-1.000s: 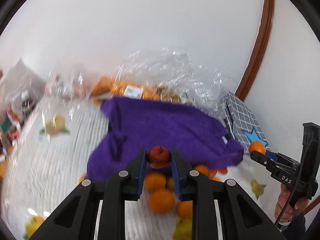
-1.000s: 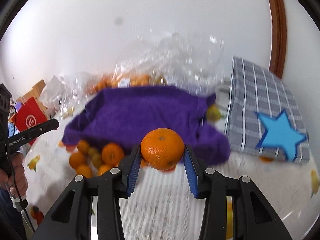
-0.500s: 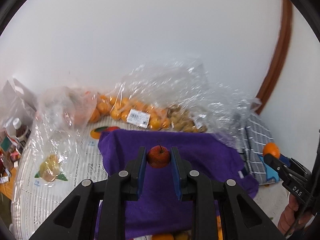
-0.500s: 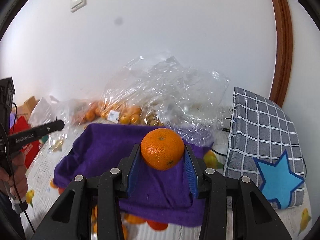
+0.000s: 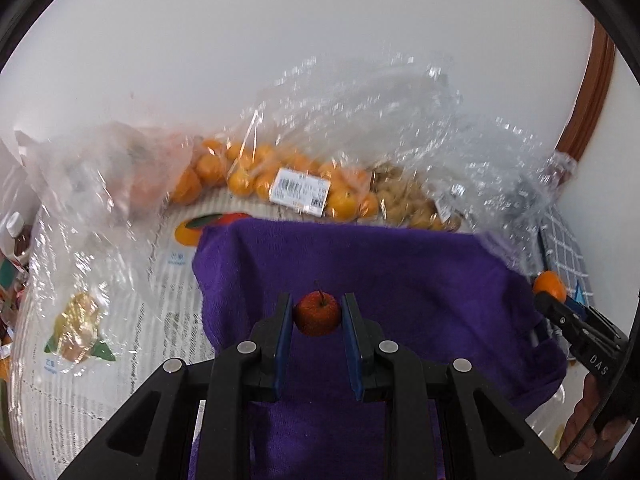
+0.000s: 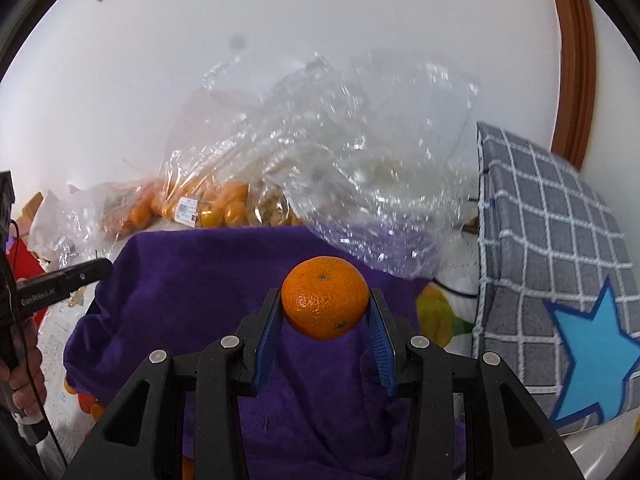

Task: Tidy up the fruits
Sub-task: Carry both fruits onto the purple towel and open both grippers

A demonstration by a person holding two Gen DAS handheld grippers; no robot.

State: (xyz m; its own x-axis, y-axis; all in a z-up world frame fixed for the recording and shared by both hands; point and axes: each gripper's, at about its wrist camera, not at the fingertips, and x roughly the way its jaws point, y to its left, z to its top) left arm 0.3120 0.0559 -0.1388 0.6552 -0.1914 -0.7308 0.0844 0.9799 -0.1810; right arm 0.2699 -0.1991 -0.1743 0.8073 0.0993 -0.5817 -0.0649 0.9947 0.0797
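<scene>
Fruits: left gripper [image 5: 316, 314] clamps a small red apple [image 5: 317, 314], right gripper [image 6: 325, 312] an orange [image 6: 325, 298]; lower both gently onto the purple cloth [image 5: 400, 272] mid-frame before releasing.

Right two-finger gripper [image 6: 325, 316], black with blue pads: clamped on a round orange tangerine [image 6: 325, 297], held above a rumpled purple towel [image 6: 192, 280]. Behind the towel: clear crinkled plastic bags [image 6: 320, 152] of small orange fruit against a white wall. At right: grey checked fabric box with a blue star [image 6: 560, 264]. At left edge: left gripper's black finger [image 6: 64, 282], jaw state unclear.
</scene>
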